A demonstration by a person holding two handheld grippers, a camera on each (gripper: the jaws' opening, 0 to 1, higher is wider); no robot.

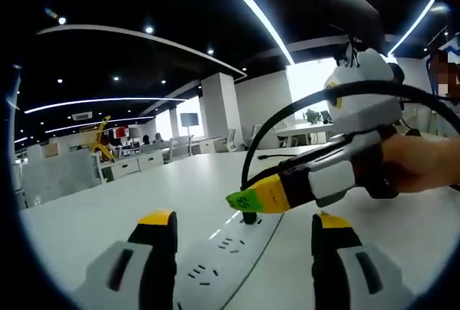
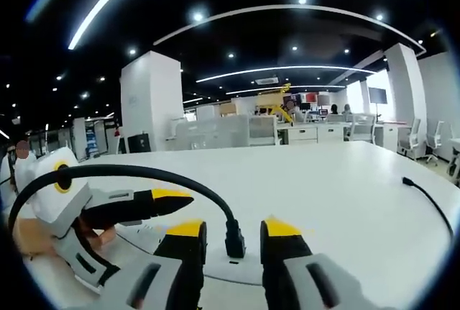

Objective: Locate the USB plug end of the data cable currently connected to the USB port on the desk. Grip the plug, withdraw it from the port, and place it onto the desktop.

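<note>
While a black data cable (image 2: 144, 175) arcs over a white desk (image 2: 345, 195), its USB plug (image 2: 234, 239) stands upright in a port of a white power strip (image 1: 223, 256), long axis vertical, nose pointing down into the strip. In the right gripper view, the right gripper (image 2: 231, 238) brackets the plug, its yellow-tipped jaws standing narrowly on either side with a little gap visible, not closed on it. The left gripper (image 1: 243, 227) hovers low over the strip with its jaws set wide and holding nothing. In the left gripper view, a person's hand (image 1: 420, 162) grasps the right gripper's body. A second cable end (image 2: 407, 180) lies loose on the desk, well apart.
</note>
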